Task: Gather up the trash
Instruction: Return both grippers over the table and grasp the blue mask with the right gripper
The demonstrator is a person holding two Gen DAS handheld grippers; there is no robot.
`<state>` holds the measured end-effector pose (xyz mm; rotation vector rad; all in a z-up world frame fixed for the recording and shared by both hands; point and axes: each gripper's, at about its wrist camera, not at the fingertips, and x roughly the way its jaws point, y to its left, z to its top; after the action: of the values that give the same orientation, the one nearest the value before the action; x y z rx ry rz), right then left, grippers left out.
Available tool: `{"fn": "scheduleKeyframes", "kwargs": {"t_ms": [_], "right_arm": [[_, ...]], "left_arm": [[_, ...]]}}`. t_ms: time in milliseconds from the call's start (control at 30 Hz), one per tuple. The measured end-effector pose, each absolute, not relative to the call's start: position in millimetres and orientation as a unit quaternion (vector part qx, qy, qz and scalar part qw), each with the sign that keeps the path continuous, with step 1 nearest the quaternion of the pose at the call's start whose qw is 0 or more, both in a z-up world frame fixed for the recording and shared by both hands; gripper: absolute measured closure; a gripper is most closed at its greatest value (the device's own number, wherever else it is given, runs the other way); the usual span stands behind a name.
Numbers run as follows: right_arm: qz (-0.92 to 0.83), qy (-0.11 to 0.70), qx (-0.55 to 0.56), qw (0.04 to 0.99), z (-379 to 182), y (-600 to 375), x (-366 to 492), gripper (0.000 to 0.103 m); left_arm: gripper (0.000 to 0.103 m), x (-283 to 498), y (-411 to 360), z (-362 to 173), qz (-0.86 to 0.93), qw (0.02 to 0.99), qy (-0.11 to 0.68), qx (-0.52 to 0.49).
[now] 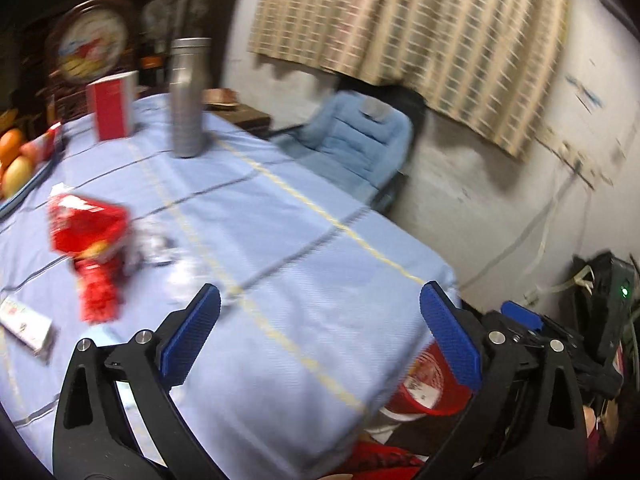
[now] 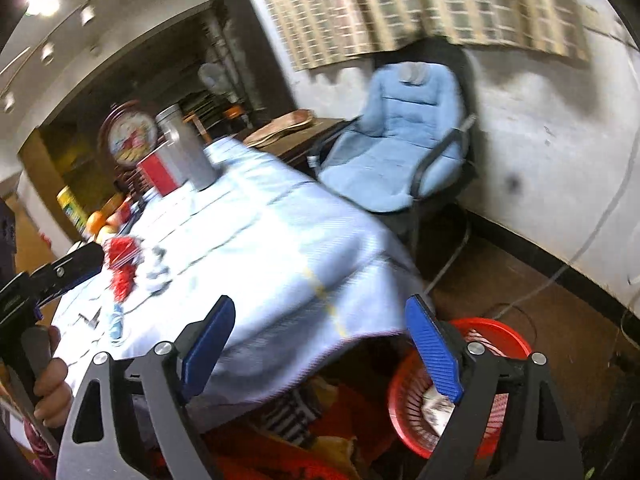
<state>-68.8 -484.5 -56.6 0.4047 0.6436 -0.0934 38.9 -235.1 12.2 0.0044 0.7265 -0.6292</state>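
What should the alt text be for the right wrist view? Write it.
Open right gripper above the edge of a table in a blue cloth, a red basket on the floor below. Red wrappers lie on the table near the left gripper; a blue chair behind.

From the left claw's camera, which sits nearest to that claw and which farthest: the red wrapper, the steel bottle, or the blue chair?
1. Red wrapper, on the tablecloth, ahead to the left claw's left.
2. Steel bottle, upright at the table's far end.
3. Blue chair, beyond the table by the wall.

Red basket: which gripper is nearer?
Right. The right gripper hangs open just above the red basket beside the table; the left gripper, also open, is over the tablecloth, farther away.
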Motion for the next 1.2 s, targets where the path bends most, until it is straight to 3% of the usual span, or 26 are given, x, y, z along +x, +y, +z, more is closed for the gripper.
{"fn": "scheduleKeyframes", "kwargs": {"t_ms": [567,833,1133,1200], "right_arm": [[0.125,0.371,0.128,0.911,-43.3,-333.8,38.8,0.014],[0.217,0.388,0.091,0.891,-48.0,-257.9,66.5,0.014],[0.234,0.414,0.02,0.88,-62.2,-208.2,80.9,0.014],[0.229,0.419,0.009,0.879,-66.8,-207.3,82.2,0.021]], "left_arm": [[0.007,96.9,-4.6,-34.8,-0.035,0.894,0.415,-0.164],[0.007,103.0,14.3,-53.9,-0.025,0.867,0.448,-0.216],[0.007,106.6,10.0,-55.9,-0.011,0.872,0.452,-0.188],[0.007,108.1,9.4,-56.5,-0.009,0.872,0.452,-0.186]]}}
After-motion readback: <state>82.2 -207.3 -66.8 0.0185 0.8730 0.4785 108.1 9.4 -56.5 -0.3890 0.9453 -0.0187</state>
